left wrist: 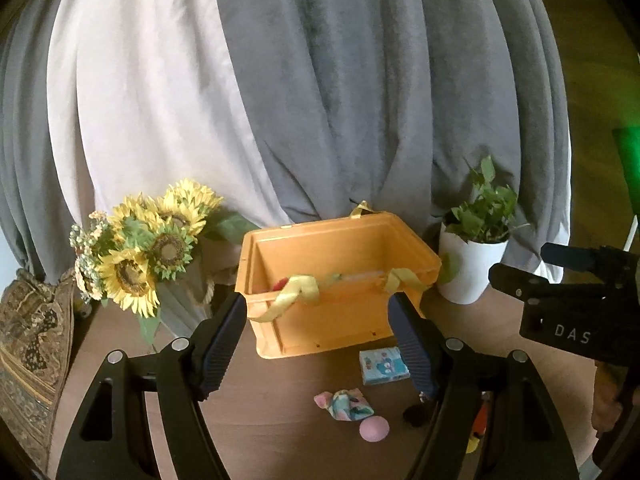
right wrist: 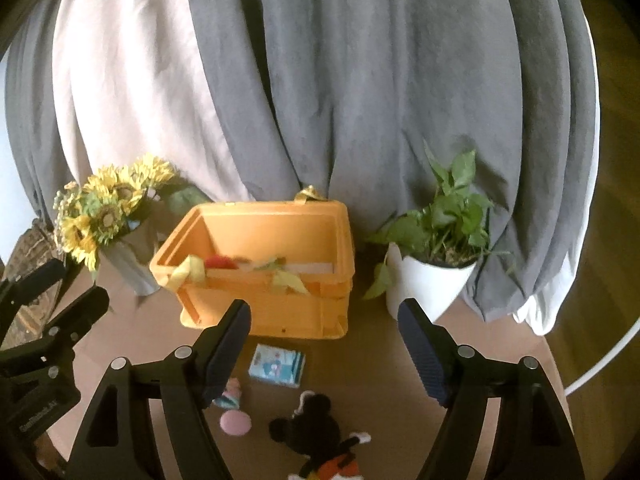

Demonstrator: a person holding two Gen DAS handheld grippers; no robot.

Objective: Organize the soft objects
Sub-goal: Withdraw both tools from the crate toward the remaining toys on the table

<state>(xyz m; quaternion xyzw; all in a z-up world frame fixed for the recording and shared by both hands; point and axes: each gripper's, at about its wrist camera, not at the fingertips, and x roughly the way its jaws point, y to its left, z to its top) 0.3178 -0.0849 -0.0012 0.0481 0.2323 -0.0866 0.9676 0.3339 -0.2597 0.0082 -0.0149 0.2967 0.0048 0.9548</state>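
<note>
At far left, sunflowers point(right wrist: 108, 208) in a vase. Next, an orange crate point(right wrist: 280, 300) on the table point(right wrist: 384, 392), something red inside. In front: crumpled cloth point(left wrist: 346, 402), pink ball point(right wrist: 235, 424), tissue pack point(right wrist: 277, 365), mouse doll point(right wrist: 320, 440). Right, a potted plant point(right wrist: 436, 264). Above them 2 tools, left gripper point(left wrist: 320, 348) and right gripper point(right wrist: 324, 356), both spread wide, holding nothing.
</note>
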